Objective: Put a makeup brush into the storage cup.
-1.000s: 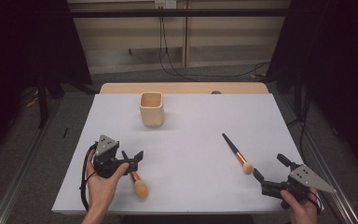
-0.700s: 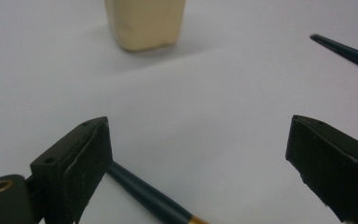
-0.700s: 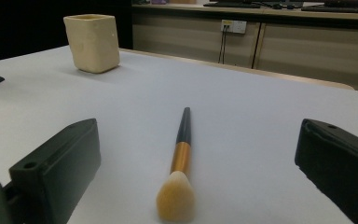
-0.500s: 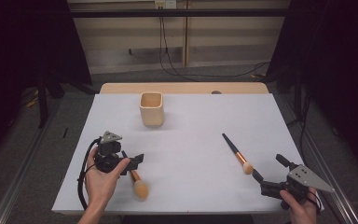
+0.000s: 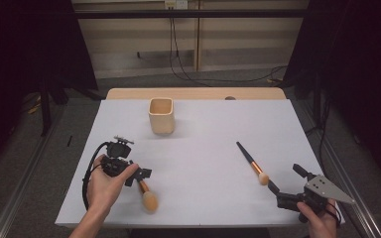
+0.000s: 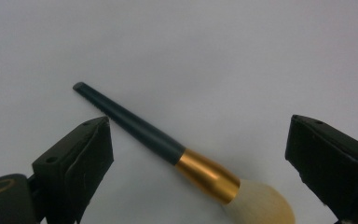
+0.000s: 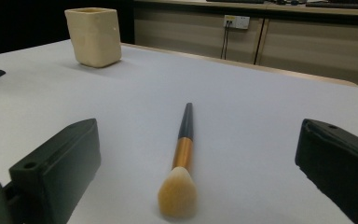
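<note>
The left gripper (image 5: 144, 174) is held at the near left of the table (image 5: 208, 134), well in front of the cup (image 5: 160, 116) and a little to its left. Its jaws are spread wide, and nothing is gripped between them. In the left gripper view, a make-up brush (image 6: 168, 144) is seen lying flat on the white surface between the spread jaws, untouched by either; its pale bristle head is pointed toward the near edge and its dark handle toward the cup. In the high view this left brush (image 5: 145, 192) is blurred at its head.

The right gripper (image 5: 287, 184) is held at the near right corner, far from the cup. Its jaws are likewise set wide apart and nothing is grasped. A second brush (image 5: 251, 162) is seen lying just beyond them, bristles nearest the gripper, handle slanted toward the cup; in the right gripper view it (image 7: 181, 158) is framed between the jaws without contact.

The cup is stood upright near the far edge, left of centre.
</note>
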Motion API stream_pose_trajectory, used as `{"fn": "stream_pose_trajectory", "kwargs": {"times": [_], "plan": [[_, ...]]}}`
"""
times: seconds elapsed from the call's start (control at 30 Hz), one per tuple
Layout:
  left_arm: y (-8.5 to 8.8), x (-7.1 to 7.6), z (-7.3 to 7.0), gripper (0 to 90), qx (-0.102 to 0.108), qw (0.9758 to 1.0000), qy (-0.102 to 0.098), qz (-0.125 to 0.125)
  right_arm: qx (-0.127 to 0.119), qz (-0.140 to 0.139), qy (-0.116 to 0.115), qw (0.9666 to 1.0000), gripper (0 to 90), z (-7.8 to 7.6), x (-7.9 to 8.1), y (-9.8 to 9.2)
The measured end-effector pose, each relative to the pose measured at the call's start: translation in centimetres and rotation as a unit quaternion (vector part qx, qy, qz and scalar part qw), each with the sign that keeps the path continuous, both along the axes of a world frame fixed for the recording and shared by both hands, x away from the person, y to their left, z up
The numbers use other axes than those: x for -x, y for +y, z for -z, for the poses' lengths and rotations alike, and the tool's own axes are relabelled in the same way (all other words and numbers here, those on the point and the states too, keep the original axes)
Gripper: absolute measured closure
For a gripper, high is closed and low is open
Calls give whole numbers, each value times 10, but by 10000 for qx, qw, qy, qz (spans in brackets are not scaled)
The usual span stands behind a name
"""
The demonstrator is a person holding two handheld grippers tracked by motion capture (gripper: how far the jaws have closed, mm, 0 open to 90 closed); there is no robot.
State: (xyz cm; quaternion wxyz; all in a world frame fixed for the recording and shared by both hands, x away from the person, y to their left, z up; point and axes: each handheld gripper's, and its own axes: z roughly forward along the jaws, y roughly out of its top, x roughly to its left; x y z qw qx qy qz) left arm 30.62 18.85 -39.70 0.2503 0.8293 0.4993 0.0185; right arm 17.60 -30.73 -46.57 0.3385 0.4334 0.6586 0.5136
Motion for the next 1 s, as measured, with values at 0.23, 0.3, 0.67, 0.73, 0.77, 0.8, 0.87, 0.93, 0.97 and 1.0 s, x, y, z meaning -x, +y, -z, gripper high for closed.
{"fn": "stream_pose_trajectory", "kwargs": {"times": [0.23,0.3,0.67,0.73,0.77,0.8,0.87,0.93,0.97,1.0], "plan": [[-2,-2,0,71,-374,9990,253,-56,26,-17,53,10000,0,1,-1,1],[-4,-3,1,70,-496,9982,298,-121,44,-24,54,10000,0,1,-1,2],[-12,-1,13,51,-713,9959,429,-366,155,-57,46,9999,0,1,-2,4],[-13,0,16,53,-720,9954,515,-356,159,-49,45,9999,0,1,-1,4],[-14,1,17,59,-746,9951,533,-365,161,-48,44,9998,0,1,-1,3],[-15,2,17,64,-764,9950,530,-367,167,-52,44,9998,0,1,-1,3],[-16,4,20,69,-774,9944,620,-368,176,-65,46,9998,0,1,-1,4],[-17,4,23,105,-708,9942,716,-368,196,-85,46,9998,0,1,-1,4],[-18,4,25,121,-663,9941,782,-367,193,-85,42,9998,0,1,-1,4],[-18,4,27,134,-625,9939,834,-366,192,-81,48,9998,0,1,-1,4]]}}
